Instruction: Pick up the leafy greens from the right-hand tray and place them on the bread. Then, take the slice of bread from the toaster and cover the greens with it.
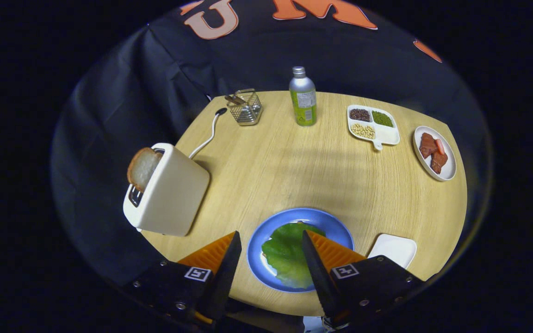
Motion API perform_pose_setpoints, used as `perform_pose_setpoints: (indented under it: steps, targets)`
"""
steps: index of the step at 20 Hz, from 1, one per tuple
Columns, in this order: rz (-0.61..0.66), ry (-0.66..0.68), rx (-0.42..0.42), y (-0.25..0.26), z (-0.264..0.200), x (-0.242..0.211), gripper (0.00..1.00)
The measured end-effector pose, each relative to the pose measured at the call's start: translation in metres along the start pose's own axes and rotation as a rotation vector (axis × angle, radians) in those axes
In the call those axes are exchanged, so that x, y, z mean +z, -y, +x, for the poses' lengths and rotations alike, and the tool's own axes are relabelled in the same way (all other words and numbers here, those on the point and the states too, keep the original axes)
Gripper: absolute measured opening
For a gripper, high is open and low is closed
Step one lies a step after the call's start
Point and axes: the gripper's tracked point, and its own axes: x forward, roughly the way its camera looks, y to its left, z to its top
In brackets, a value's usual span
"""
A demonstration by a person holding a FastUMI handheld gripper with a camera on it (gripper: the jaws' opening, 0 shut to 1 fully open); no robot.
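A green lettuce leaf [287, 253] lies on the blue-rimmed plate [331, 226] at the near edge of the round wooden table; any bread under it is hidden by the leaf. My gripper [270, 240] hangs above the plate, open, with nothing between its fingers. The leaf shows in the gap between them. A cream toaster [171, 192] stands to the left of the plate, with a slice of bread [142, 167] sticking up out of its slot. A small white tray [393, 249] sits bare just right of the plate.
At the back stand a wire basket [245, 108], a metal bottle [302, 98] and a white divided dish of beans [372, 125]. A white oval plate with meat pieces [434, 152] lies at the far right. The toaster's white cord [207, 136] runs toward the basket.
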Motion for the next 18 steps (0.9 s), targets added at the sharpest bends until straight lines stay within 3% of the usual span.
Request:
perform_pose_setpoints:
  steps: [4, 6, 9, 18]
  targets:
    - [-0.067, 0.04, -0.005, -0.03, -0.014, 0.031, 0.95]
    - [-0.061, 0.045, 0.02, -0.054, -0.018, 0.044, 0.97]
    - [-0.034, 0.05, 0.06, -0.091, -0.02, 0.064, 0.97]
    - [-0.045, 0.029, 0.065, -0.177, 0.003, 0.105, 0.97]
